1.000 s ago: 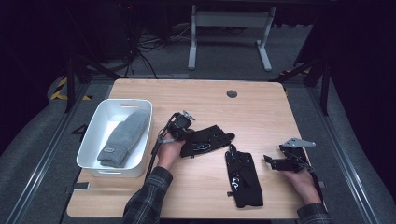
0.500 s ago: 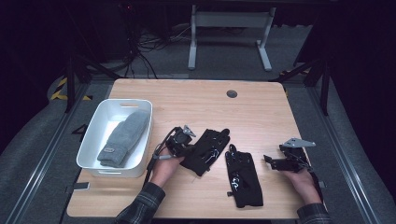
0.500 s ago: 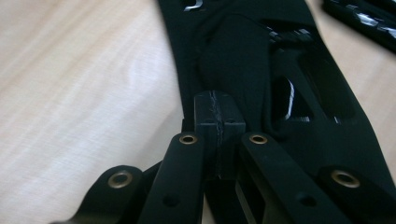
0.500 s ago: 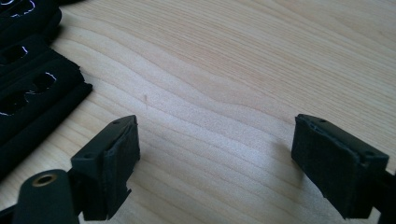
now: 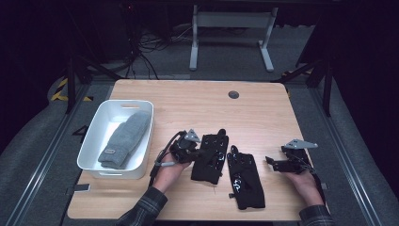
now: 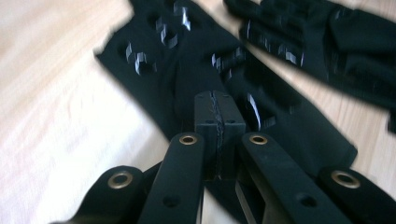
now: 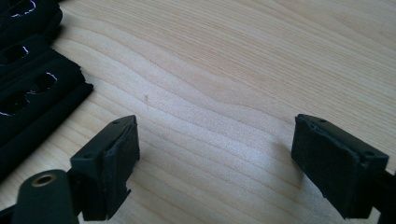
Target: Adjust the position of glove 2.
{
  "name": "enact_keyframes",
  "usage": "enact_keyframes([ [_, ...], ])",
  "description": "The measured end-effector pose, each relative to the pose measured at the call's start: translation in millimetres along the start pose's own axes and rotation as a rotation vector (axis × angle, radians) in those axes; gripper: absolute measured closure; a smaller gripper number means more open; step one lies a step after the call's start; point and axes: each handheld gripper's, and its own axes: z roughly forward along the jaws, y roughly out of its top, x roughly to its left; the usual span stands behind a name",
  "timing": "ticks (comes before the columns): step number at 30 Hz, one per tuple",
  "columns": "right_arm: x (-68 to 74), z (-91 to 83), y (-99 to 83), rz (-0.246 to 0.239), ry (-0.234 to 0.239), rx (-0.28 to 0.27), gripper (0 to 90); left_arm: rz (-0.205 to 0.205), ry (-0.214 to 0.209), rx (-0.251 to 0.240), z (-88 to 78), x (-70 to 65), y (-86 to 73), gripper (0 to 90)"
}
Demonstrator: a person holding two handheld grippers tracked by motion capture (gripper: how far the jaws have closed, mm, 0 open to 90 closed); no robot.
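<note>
Pinching the nearer black glove (image 5: pixel 210 158), the left gripper (image 5: pixel 188 147) is seen with jaws shut tight on the fabric at table centre. A second black glove (image 5: pixel 244 179) lies just beside it at 4 o'clock. The right gripper (image 5: pixel 282 163) is held at 3 o'clock, jaws wide, nothing between them. A white bin (image 5: pixel 96 143) holding a grey mitten (image 5: pixel 124 138) sits at 9 o'clock.

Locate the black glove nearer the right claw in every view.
High view: glove lower centre, right of the other glove.
Left gripper view: glove top right, beyond the other glove.
Right gripper view: glove at left edge.
Shared landmark: the wooden table.
</note>
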Motion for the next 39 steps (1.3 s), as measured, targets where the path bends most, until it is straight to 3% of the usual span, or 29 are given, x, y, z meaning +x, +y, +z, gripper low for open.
enact_keyframes([
  [3, 0.0, 0.0, 0.0, 0.000, 0.000, 0.000, 15.6, 0.008, -0.016, -0.012, 10.0, 6.3, 6.0, 90.0],
  [7, 0.0, 0.0, 0.0, 0.000, 0.000, 0.000, 15.6, 0.010, -0.027, 0.022, 23.4, 13.1, 7.9, 89.9],
  [11, 0.0, 0.0, 0.0, 0.001, 0.001, 0.000, 15.6, 0.005, -0.028, 0.048, 31.4, 11.4, 4.4, 90.0],
  [16, 0.0, 0.0, 0.0, 0.000, 0.001, 0.000, 15.6, 0.027, -0.034, 0.068, 25.2, 0.5, -2.7, 90.0],
  [26, 0.3, -0.1, 0.0, -0.002, 0.002, 0.001, 15.6, 0.053, -0.090, 0.094, 7.4, -16.6, -24.4, 90.0],
  [32, 0.4, -0.1, 0.0, -0.002, 0.003, 0.001, 15.6, 0.066, -0.104, 0.084, 2.1, -24.8, -31.6, 89.8],
  [36, 0.4, -0.1, 0.0, -0.002, 0.003, 0.002, 15.6, 0.076, -0.073, 0.064, -4.1, -28.9, -29.5, 74.9],
  [39, 0.4, -0.1, 0.0, -0.002, 0.003, 0.001, 15.6, 0.042, -0.055, 0.052, -11.2, -29.6, -31.0, 67.2],
])
